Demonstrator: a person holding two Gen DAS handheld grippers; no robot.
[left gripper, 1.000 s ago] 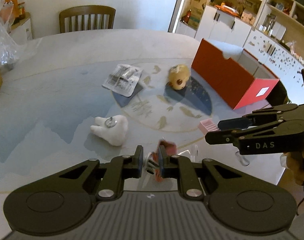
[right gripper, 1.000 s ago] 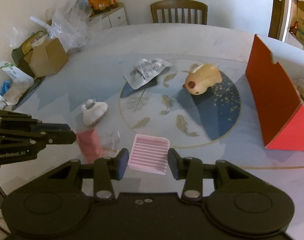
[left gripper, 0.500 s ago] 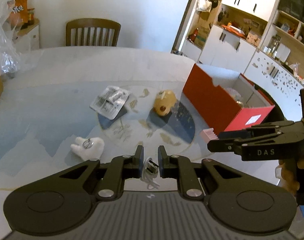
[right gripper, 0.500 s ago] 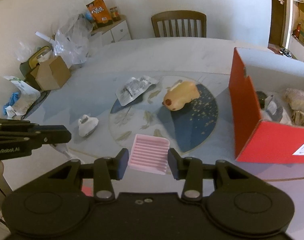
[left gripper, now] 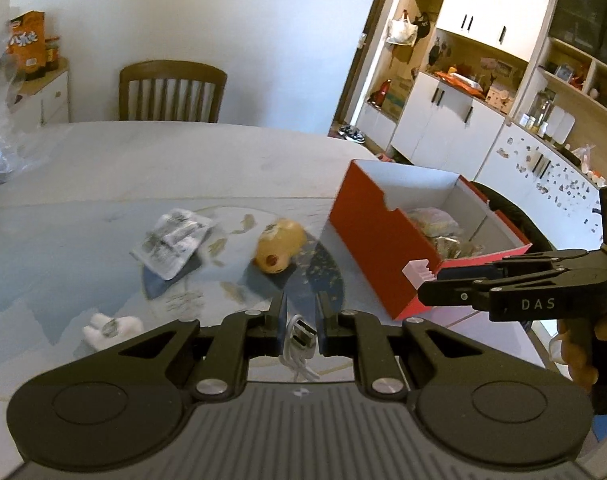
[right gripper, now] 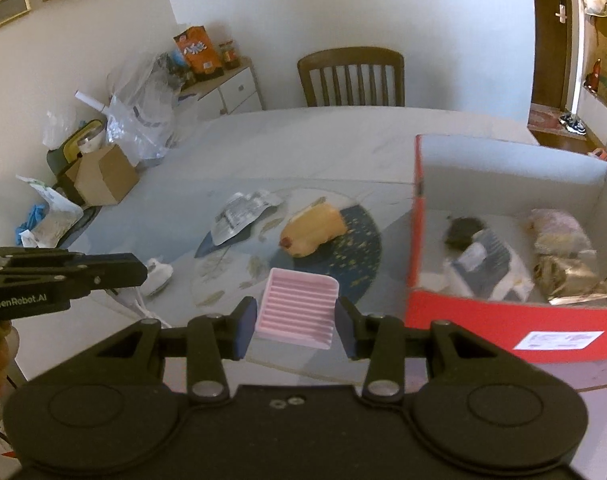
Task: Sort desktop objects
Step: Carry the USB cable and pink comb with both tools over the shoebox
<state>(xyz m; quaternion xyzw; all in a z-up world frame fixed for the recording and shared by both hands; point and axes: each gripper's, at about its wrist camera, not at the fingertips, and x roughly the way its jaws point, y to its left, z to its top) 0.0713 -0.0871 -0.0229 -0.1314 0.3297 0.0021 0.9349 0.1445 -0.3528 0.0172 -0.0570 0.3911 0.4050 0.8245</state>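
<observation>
My left gripper (left gripper: 299, 326) is shut on a white USB cable (left gripper: 301, 338), held above the table. My right gripper (right gripper: 296, 318) is shut on a pink ribbed soap dish (right gripper: 297, 308), also lifted; the dish shows in the left wrist view (left gripper: 417, 274) just in front of the red box. The red box (right gripper: 499, 320) stands at the right, open, with several wrapped items inside. On the table lie a tan plush toy (right gripper: 313, 232), a silver packet (right gripper: 243, 214) and a white tooth-shaped toy (left gripper: 113, 328).
A wooden chair (right gripper: 351, 76) stands at the table's far side. A cardboard box (right gripper: 103, 178) and plastic bags (right gripper: 141, 112) crowd the far left edge. Cabinets and shelves (left gripper: 483, 120) fill the room to the right.
Both grippers rose well above the table with their objects. The left gripper lifted the cable from beside a red item. The red box's inside came into view.
</observation>
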